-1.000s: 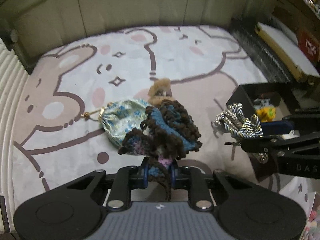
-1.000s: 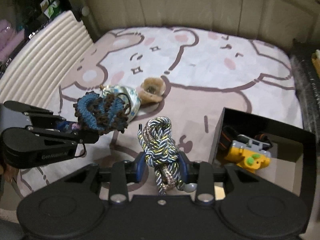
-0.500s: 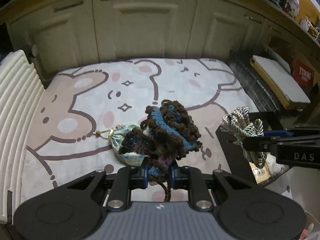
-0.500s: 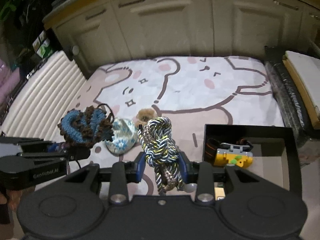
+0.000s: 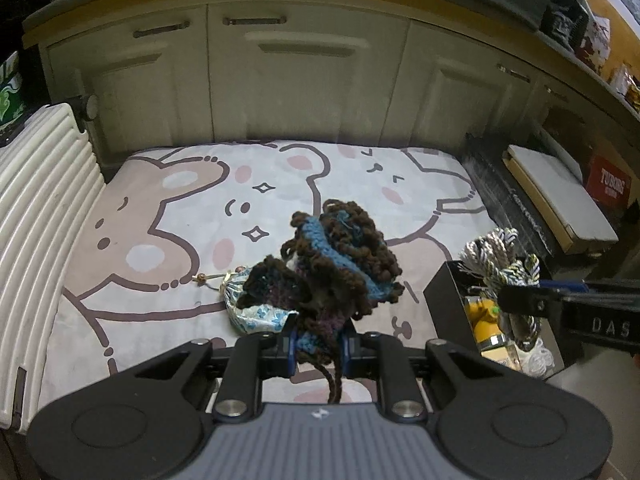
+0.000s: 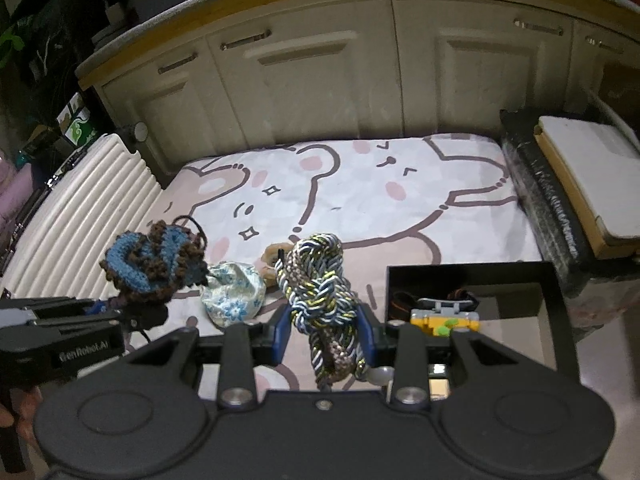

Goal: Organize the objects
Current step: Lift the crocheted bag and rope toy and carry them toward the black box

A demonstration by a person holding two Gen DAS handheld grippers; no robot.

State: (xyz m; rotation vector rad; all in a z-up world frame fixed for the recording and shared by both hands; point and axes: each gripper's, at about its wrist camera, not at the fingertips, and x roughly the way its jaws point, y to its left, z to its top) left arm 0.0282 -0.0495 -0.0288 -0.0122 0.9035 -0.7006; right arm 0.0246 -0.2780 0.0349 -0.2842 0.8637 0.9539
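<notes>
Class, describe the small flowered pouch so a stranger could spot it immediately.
Start at the bear-print mat before the cupboards. Near its front edge, left of the black box, lies the pouch on the mat. It alone is pale, shiny cloth with blue flowers.

Dim indoor light, warm cast, both wrist views. Bear-print mat point(image 5: 280, 184) is the brightest area, centre frame; upper corners fall to near black. Cabinet doors point(image 6: 320, 92) look soft and grainy. Strong fisheye bowing at the edges. Faint shadows below the lifted items; no glare
</notes>
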